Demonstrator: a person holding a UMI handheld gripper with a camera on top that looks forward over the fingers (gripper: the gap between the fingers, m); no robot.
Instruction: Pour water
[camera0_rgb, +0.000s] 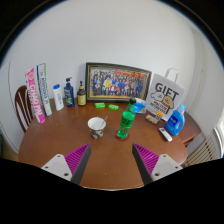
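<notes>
A green plastic bottle (126, 121) stands upright on the round wooden table (110, 150), well beyond my fingers. Just left of it sits a patterned white cup (97, 126). My gripper (110, 160) is open over the near part of the table, its two purple pads spread wide with nothing between them. Both bottle and cup lie ahead of the fingers, the cup nearer the left finger's line, the bottle nearer the right one's.
A framed group photo (117, 82) leans against the wall at the back. Left of it stand small bottles (68, 93) and a tall pink-and-white box (36, 92). A gift bag (163, 96), a blue bottle (176, 121) and a remote (165, 134) are at the right. Chairs flank the table.
</notes>
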